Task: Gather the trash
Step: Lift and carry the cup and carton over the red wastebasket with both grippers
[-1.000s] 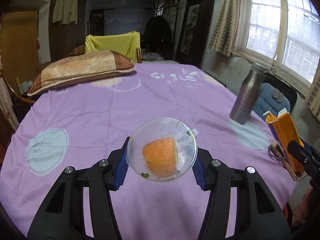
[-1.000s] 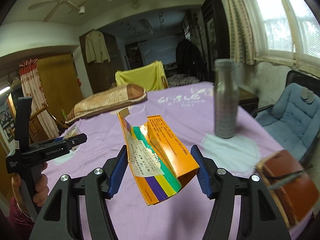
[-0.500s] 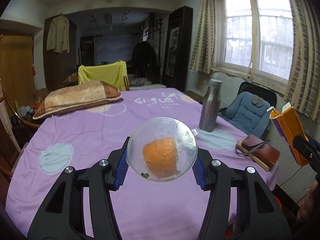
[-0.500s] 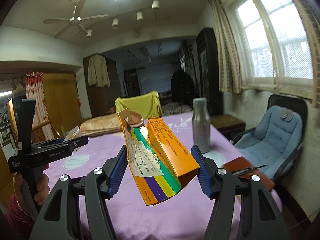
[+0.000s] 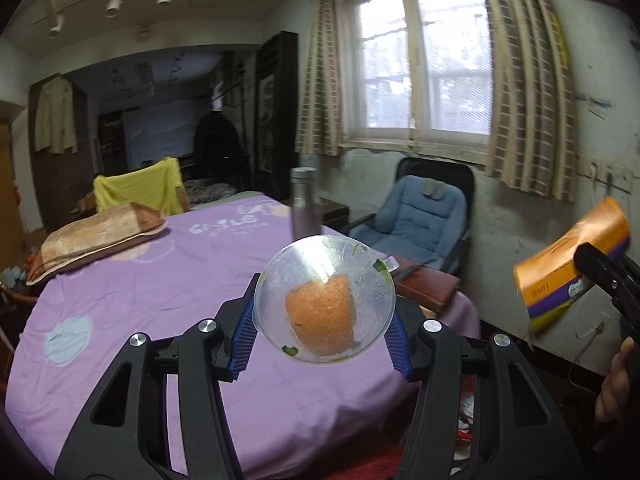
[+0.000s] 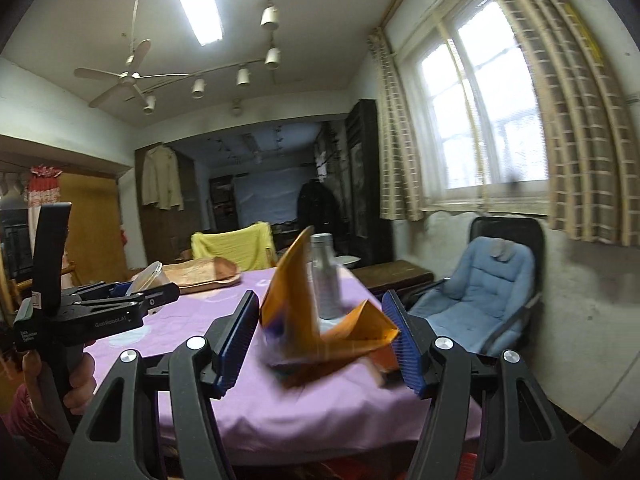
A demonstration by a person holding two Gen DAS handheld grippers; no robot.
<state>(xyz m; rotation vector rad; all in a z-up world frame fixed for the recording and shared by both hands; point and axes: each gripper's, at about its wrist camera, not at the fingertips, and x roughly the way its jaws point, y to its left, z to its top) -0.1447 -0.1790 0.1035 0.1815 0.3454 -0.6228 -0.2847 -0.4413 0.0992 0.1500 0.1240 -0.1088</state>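
Note:
My left gripper (image 5: 324, 320) is shut on a clear plastic cup (image 5: 325, 300) that holds an orange piece; I hold it in the air over the near edge of the purple-covered table (image 5: 160, 280). My right gripper (image 6: 328, 340) has its jaws spread, and the orange carton (image 6: 320, 320) between them is blurred and tilted, loose from the pads. The carton (image 5: 572, 268) also shows at the right of the left wrist view, in the air off the table. The left gripper and cup (image 6: 146, 278) show at the left of the right wrist view.
A steel bottle (image 5: 304, 206) and a brown wallet (image 5: 428, 284) stand on the table's right side, a pillow (image 5: 96, 236) at its far left. A blue padded chair (image 5: 420, 224) stands by the window wall. Something red (image 5: 464, 432) lies on the floor below the table edge.
Both grippers have pulled back and risen off the table. The right gripper's jaws have opened and the carton, held firmly before, now tumbles between them. The left still holds the cup.

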